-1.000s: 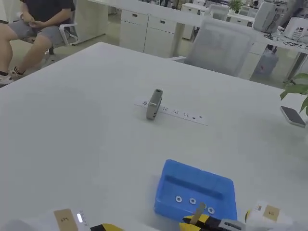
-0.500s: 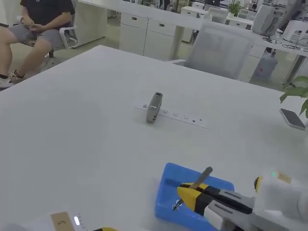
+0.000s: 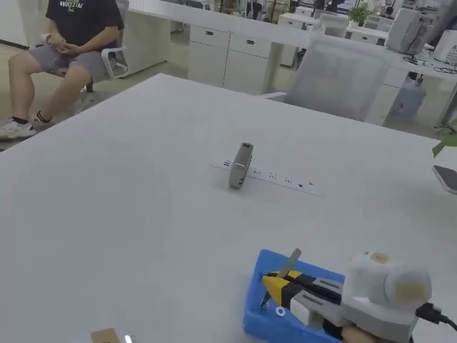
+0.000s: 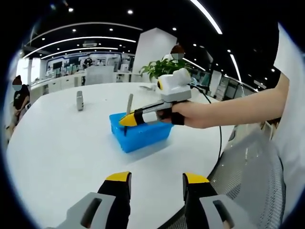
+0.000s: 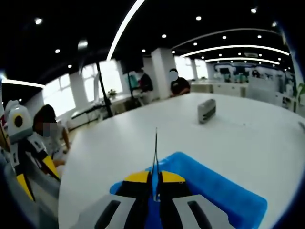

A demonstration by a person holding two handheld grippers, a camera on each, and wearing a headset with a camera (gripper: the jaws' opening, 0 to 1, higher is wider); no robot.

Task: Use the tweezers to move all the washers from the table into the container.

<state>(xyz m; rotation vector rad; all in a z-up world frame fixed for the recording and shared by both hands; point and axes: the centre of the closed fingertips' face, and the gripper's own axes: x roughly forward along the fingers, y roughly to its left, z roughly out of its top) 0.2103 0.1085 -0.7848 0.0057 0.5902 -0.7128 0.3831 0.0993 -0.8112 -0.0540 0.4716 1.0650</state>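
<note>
So a second ago the right gripper [image 3: 275,282] sat low at the near edge of the container [image 3: 258,323], and you could count three washers lying in it. Now it's up over the box's left side, with the tweezers [image 3: 288,262] angled down into it. The headset has moved a bit too, so part of that shift is just the camera.

The jaws are clamped on the tweezers; in the right gripper view the tips poke straight out over the blue box. There's one small pale ring [image 3: 280,311] just under the jaws, inside the box. Probably a washer, but I can't tell if the tips are pinching it or it's already dropped. The gripper hides the rest of the box floor.

The left gripper [image 4: 157,183] has its jaws apart and nothing between them, back from the box.

I can't spot any washers on the bare table [image 3: 143,214], so my guess is this is the last drop or close to it.
</note>
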